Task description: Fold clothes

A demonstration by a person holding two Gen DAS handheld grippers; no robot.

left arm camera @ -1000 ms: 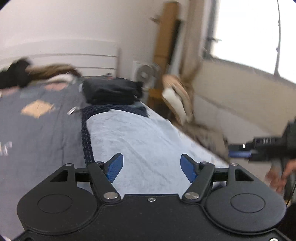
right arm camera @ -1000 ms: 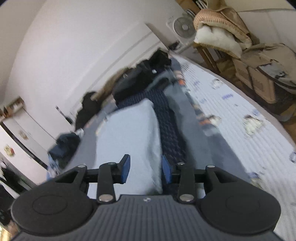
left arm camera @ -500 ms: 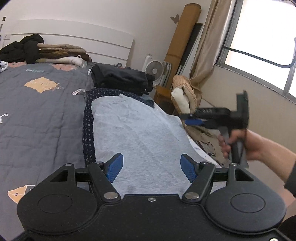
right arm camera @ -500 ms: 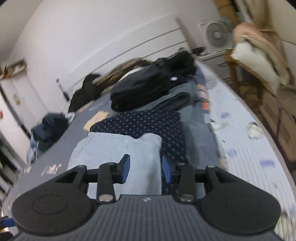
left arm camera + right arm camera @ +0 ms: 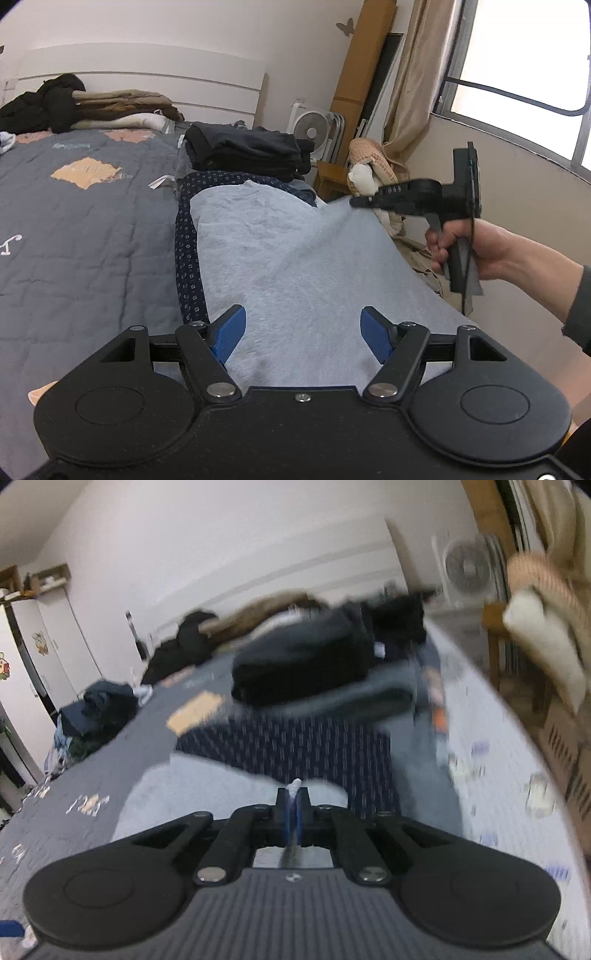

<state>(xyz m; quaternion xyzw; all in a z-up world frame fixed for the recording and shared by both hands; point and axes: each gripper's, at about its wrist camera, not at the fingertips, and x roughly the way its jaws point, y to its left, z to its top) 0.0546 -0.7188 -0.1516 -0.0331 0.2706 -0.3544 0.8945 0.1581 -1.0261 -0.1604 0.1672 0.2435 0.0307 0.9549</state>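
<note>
Right tool (image 5: pixel 293 805): blue pads pressed together, pinching a small tuft of the pale blue knit garment (image 5: pixel 295 266) at its far right edge; in the left wrist view the cloth rises in a taut ridge toward that tool (image 5: pixel 364 201). Right hand (image 5: pixel 465 247) grips the handle.

Left tool (image 5: pixel 301 334): pads spread wide, holding nothing, poised low above the garment's near end.

The garment lies flat along the bed's right side, on top of a navy dotted cloth (image 5: pixel 186 254). Beyond it sits a stack of folded dark clothes (image 5: pixel 247 155); the grey quilted bedspread (image 5: pixel 88 229) lies to the left.

Judgement: a fold of the right edge appears in hand. To do it well, keep the pinch firm, carry the edge level, and have the left tool anchor the near hem so the navy layer beneath is not dragged along.
</note>
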